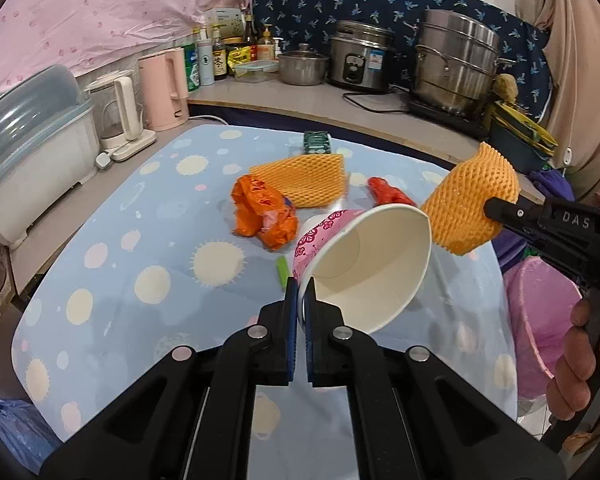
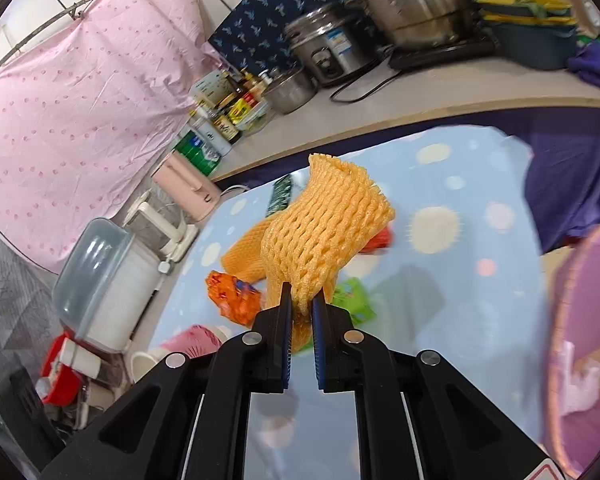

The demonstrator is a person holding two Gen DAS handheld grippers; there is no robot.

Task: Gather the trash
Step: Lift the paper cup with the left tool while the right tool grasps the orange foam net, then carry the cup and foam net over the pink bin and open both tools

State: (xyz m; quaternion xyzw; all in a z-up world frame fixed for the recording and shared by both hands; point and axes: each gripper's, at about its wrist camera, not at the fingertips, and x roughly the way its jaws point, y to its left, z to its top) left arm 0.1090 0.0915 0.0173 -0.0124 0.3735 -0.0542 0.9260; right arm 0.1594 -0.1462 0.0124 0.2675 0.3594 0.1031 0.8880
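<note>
Foam net (image 2: 324,236) clamped in right gripper (image 2: 302,304); paper cup (image 1: 364,268) rim clamped in left gripper (image 1: 300,292)

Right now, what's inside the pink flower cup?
Nothing shows inside the paper cup: just its bare white wall and bottom. The left gripper covers a bit of the rim.

A table under a pale blue spotted cloth (image 1: 112,240) carries a flat orange foam net (image 1: 300,178), crumpled orange wrapper (image 1: 260,212), red wrapper (image 1: 388,194) and green pack (image 1: 317,143) toward the frame's upper middle.

A home kitchen: rice cooker (image 1: 360,62), steamer pot (image 1: 454,60), kettles (image 1: 165,88), sauce bottles (image 1: 219,60) along the counter (image 1: 340,110).
</note>
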